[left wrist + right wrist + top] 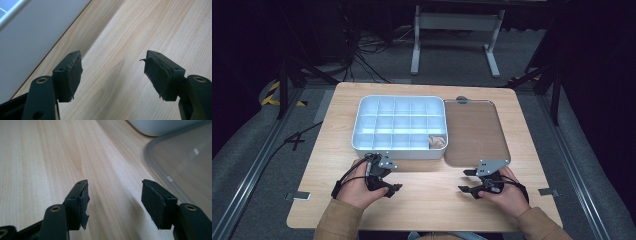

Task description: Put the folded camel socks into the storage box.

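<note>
High view: your left gripper rests on the desk just in front of the white divided organizer box, jaws spread, holding nothing. Your right gripper sits at the near corner of the clear lid, which lies flat beside the box; jaws also spread, empty. One small tan item lies in the box's near-right compartment.
</note>
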The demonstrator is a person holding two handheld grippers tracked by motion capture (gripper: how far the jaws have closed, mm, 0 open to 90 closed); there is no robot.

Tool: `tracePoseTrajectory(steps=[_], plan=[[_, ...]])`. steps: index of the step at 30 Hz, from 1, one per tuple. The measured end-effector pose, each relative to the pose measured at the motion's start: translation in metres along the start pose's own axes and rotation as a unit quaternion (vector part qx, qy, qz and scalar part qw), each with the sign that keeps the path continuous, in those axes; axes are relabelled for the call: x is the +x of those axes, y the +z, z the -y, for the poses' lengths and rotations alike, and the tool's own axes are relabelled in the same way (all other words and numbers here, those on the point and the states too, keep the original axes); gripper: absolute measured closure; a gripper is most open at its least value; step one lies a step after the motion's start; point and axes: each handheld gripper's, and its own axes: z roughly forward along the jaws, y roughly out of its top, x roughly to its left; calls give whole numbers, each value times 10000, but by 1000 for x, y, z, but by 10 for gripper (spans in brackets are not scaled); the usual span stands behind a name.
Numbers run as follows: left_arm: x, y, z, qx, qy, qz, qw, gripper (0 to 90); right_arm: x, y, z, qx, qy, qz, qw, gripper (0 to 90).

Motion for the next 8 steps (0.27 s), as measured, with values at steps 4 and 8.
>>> tracePoseTrajectory(steps=[4,8], plan=[[-1,2,0,61,19,34,10000,307,5,4,-1,24,-102,-70,9999,388],[-1,3,1,133,34,72,9999,302,5,6,0,34,-107,-73,9999,385]])
